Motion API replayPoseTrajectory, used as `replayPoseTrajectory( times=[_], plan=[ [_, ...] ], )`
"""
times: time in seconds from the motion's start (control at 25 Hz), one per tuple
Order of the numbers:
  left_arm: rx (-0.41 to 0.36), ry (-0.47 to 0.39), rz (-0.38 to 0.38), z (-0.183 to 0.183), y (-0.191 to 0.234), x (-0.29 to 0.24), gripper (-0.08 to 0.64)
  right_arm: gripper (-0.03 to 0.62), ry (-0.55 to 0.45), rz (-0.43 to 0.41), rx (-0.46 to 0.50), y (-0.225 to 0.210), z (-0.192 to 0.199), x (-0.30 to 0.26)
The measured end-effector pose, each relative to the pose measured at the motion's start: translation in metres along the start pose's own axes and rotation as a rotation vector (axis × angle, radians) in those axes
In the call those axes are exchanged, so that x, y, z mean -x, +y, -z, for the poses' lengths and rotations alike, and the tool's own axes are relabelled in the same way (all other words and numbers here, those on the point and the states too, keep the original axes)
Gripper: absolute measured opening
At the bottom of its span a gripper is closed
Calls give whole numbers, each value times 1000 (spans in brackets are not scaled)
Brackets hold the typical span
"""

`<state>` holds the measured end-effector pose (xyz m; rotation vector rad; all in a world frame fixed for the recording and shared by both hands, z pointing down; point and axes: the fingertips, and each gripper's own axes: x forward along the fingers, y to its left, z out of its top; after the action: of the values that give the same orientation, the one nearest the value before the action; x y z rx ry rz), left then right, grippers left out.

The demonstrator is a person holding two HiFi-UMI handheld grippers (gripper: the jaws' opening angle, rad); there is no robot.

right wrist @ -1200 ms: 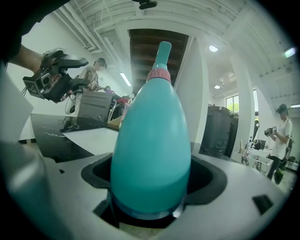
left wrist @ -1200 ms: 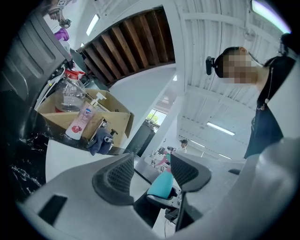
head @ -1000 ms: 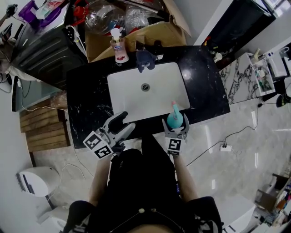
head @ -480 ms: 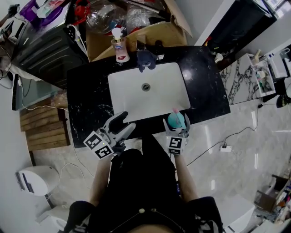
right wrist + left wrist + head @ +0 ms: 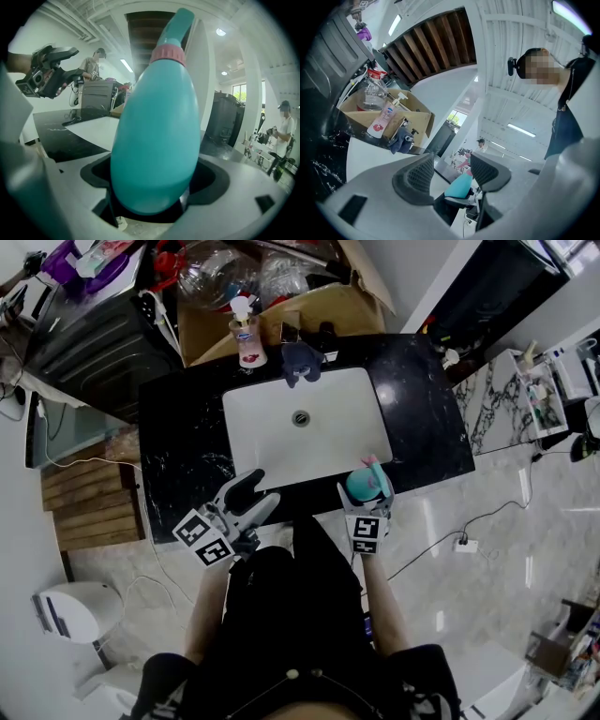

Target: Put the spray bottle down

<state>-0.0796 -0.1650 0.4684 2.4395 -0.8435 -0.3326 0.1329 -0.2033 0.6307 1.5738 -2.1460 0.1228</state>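
A teal spray bottle [image 5: 364, 487] with a pink collar stands between the jaws of my right gripper [image 5: 366, 493], which is shut on its wide body at the front edge of the black counter [image 5: 187, 446], just right of the white sink [image 5: 281, 446]. In the right gripper view the spray bottle [image 5: 157, 126] fills the gap of the right gripper [image 5: 154, 177], top pointing up and away. My left gripper [image 5: 259, 491] hovers open at the sink's front left corner, nothing in it. From the left gripper [image 5: 450, 176] the spray bottle [image 5: 459, 187] shows beyond the jaws.
A pump soap bottle [image 5: 246, 338] and a dark blue cloth [image 5: 300, 362] over the tap sit at the sink's back edge. A cardboard box [image 5: 328, 310] with clear bottles stands behind. A person stands in the background [image 5: 283, 126].
The right gripper has rolled slightly, so the bottle's pink top has swung a little to the right. The left gripper has kept still.
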Motion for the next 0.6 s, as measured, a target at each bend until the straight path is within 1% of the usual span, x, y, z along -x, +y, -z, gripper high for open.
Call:
replayPoseTrajectory(
  times=[0.12, 0.2, 0.4, 0.48, 0.6],
  plan=[
    [0, -10, -1, -3, 1, 1, 244, 499, 21, 11, -31, -5, 3, 0],
    [-1, -14, -1, -4, 1, 2, 244, 505, 31, 7, -37, -7, 4, 1],
    [5, -25, -1, -7, 1, 2, 244, 505, 32, 1, -9, -9, 5, 5],
    [7, -26, -3, -6, 1, 4, 244, 509, 27, 9, -17, -9, 4, 8],
    [13, -27, -10, -5, 2, 9, 244, 512, -7, 42, -49, -13, -3, 23]
  ],
)
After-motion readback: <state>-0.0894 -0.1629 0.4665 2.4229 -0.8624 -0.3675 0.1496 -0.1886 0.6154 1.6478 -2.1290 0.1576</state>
